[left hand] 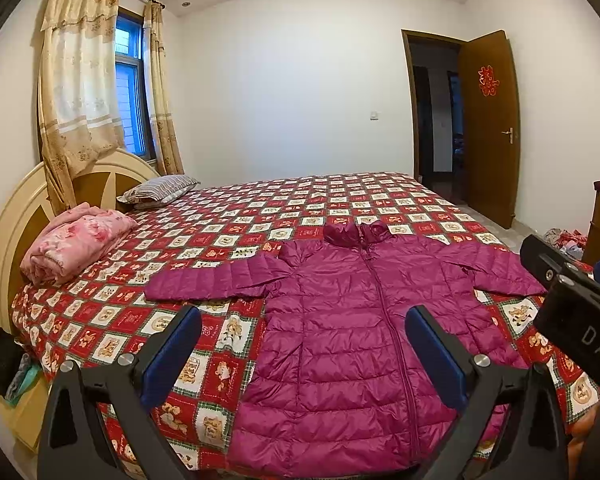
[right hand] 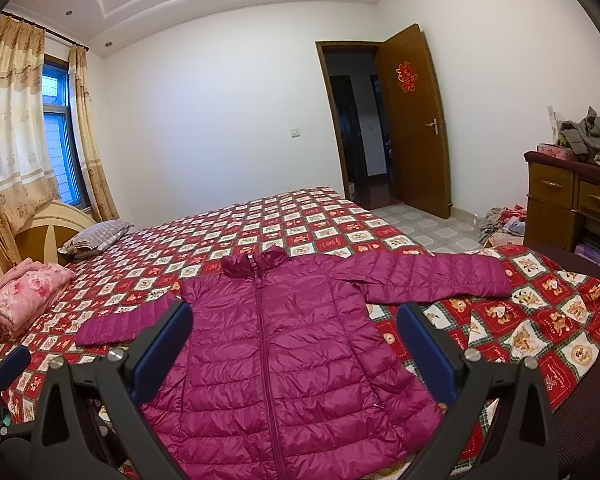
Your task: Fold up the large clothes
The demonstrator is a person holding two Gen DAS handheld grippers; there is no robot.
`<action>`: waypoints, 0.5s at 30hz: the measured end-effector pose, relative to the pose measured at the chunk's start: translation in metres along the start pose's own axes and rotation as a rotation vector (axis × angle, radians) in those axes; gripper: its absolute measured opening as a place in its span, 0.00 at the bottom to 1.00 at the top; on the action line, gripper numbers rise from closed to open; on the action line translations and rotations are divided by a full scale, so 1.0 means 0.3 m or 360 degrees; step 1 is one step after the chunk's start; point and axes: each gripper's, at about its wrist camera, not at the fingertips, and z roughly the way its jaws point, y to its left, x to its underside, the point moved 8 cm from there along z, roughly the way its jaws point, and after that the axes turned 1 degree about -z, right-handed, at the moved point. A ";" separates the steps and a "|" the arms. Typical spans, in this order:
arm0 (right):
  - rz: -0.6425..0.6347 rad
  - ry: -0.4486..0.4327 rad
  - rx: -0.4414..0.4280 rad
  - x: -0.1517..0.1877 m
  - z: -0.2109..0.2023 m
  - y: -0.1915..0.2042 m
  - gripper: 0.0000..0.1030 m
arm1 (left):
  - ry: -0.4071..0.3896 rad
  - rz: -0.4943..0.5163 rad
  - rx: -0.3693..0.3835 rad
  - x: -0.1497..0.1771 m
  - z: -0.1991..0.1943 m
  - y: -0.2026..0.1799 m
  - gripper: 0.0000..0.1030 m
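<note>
While both tongs hover above the bed (left hand: 260,208), left tongs (left hand: 303,338) and right tongs (right hand: 294,334) are spread wide, holding nothing. Magenta puffer jacket (left hand: 340,340) lies flat, zipped, front up, sleeves out to both sides, hem twd the near edge. Folded pink blanket (left hand: 76,244) & striped pillow (left hand: 160,192) sit by the headboard (left hand: 4,224).

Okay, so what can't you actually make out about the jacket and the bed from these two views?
- Jacket hem: both views, hidden behind the gripper frames and cut off at the bottom edge.
- Jacket's left cuff: right wrist view, partly hidden by the right gripper.
- Bed's near edge: both views, hidden.
- Bedspread print: too small to make out.
</note>
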 end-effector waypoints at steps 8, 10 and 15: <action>-0.0001 0.0005 -0.0003 -0.002 -0.001 0.001 1.00 | 0.0002 0.0001 0.0002 0.000 -0.002 0.003 0.99; 0.0004 0.0006 -0.0006 -0.001 -0.002 0.000 1.00 | 0.0003 0.0001 0.0009 0.001 -0.005 -0.001 0.99; 0.0003 0.0004 -0.0008 -0.001 -0.001 -0.001 1.00 | 0.0008 0.0001 0.0011 0.001 -0.007 -0.003 0.99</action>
